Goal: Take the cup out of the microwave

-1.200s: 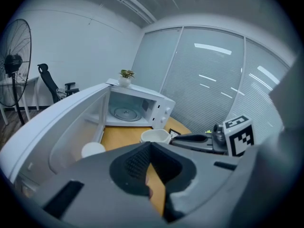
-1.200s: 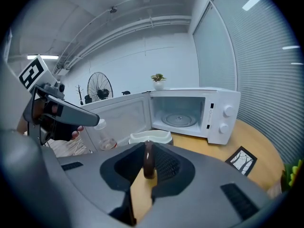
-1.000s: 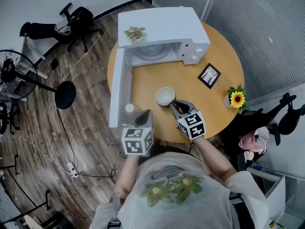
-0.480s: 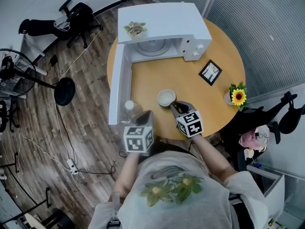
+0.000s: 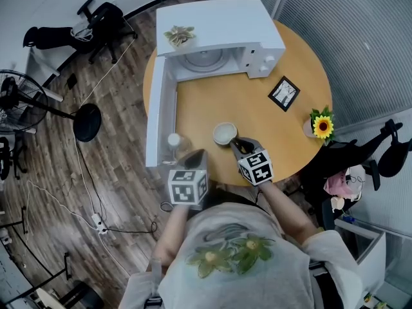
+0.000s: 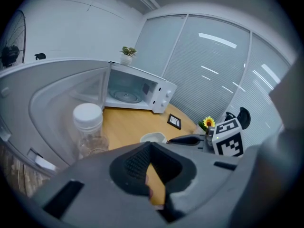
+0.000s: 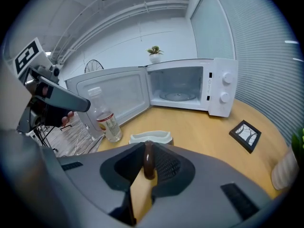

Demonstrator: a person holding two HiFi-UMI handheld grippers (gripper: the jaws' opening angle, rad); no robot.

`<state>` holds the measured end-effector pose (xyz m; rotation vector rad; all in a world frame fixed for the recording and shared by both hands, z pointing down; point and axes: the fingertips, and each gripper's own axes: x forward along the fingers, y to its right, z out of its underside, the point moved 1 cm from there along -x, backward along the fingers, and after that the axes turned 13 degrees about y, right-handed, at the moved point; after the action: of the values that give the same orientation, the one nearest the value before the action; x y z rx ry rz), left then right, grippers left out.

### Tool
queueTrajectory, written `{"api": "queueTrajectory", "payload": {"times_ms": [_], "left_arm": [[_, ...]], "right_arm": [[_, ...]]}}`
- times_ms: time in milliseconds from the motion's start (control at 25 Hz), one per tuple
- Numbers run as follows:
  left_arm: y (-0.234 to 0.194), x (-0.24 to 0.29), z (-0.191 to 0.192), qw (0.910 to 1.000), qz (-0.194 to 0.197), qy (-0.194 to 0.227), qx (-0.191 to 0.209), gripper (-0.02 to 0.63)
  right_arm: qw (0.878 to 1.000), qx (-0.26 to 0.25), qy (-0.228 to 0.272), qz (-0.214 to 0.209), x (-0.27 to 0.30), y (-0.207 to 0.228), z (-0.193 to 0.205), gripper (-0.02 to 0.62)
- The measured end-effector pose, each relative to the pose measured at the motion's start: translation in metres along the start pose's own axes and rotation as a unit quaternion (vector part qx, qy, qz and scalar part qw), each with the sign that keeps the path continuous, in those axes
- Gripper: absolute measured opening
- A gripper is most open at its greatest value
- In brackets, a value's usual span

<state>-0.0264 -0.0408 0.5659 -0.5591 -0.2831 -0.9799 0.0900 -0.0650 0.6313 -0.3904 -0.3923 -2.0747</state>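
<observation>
Cup (image 5: 224, 132) is out of the microwave (image 5: 219, 31), over the table (image 5: 206, 105) near its front edge and well apart from the microwave. In both gripper views we see only its pale rim. The rest is hidden behind the gripper bodies, so we cannot tell whether its base touches the wood. The right gripper (image 5: 234, 143) is clamped on the cup's handle (image 7: 148, 159), which shows as a thin brown strip pinched between the pads. In the head view the jaws cover the handle. The left gripper (image 5: 197, 153) has its jaws closed tip to tip with nothing between them. It sits just beside a bottle (image 5: 174, 141), whose lower part it covers in the head view. The microwave's door (image 5: 159, 114) stands wide open to the left, with the bottle close by it. A plant (image 5: 179, 36) sits on top of the microwave. A frame (image 5: 283, 94) and a sunflower (image 5: 321, 129) are on the right of the table, and the sunflower is cut off at the edge of the right gripper view
</observation>
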Motion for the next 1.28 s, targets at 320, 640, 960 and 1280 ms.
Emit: {"api": "queueTrajectory", "payload": {"times_ms": [320,640,960,1280], "left_arm": [[-0.001,-0.001,0.006,1.0,0.001,-0.009,0.001,0.005],[0.004,-0.004,0.009,0.9998,0.009,-0.016,0.006,0.005],[0.007,-0.008,0.013,0.9998,0.009,-0.015,0.007,0.005],[0.009,-0.011,0.022,0.9998,0.006,-0.02,0.004,0.005]], "right_arm": [[1.0,-0.005,-0.005,-0.013,-0.009,0.001,0.015,0.072],[1.0,-0.009,-0.004,-0.005,-0.015,0.002,0.025,0.074],[0.999,-0.015,-0.028,-0.008,-0.023,-0.004,0.047,0.077],[0.998,-0.016,-0.054,0.01,-0.024,-0.003,0.063,0.071]]}}
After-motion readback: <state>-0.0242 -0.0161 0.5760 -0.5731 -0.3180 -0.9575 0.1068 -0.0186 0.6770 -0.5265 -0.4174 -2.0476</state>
